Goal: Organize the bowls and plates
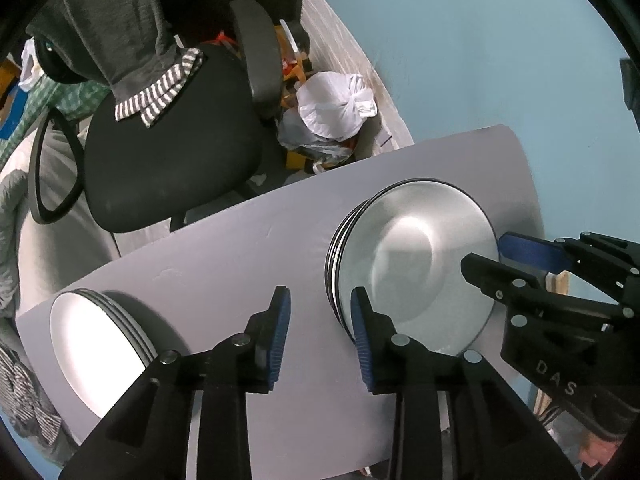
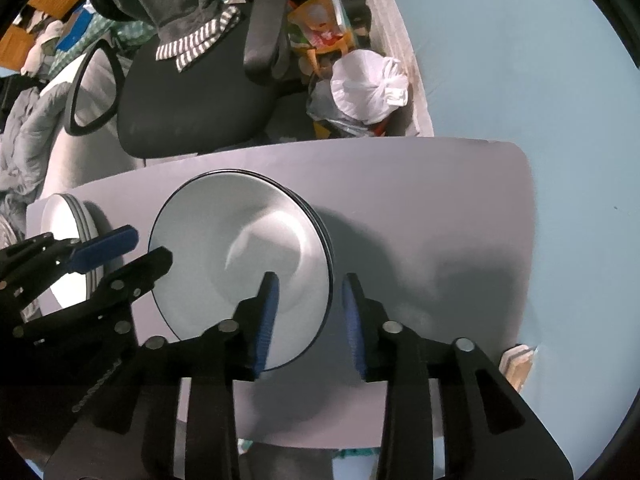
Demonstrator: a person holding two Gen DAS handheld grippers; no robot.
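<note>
A stack of white plates with dark rims (image 1: 416,256) (image 2: 240,264) sits on the pale lilac table (image 1: 224,264) (image 2: 420,208). A second stack of white plates (image 1: 92,344) (image 2: 66,220) lies at the table's left end. My left gripper (image 1: 320,336) is open and empty, hovering between the two stacks by the near rim of the big stack. My right gripper (image 2: 306,320) is open and empty, over the right edge of the dark-rimmed stack; it also shows in the left wrist view (image 1: 492,256). The left gripper shows in the right wrist view (image 2: 140,248).
A black office chair (image 1: 168,148) (image 2: 200,92) with clothes on it stands beyond the table. White and grey bags (image 1: 332,112) (image 2: 364,88) lie on the floor by the wall. A wooden object (image 2: 516,364) sits at the table's right near corner.
</note>
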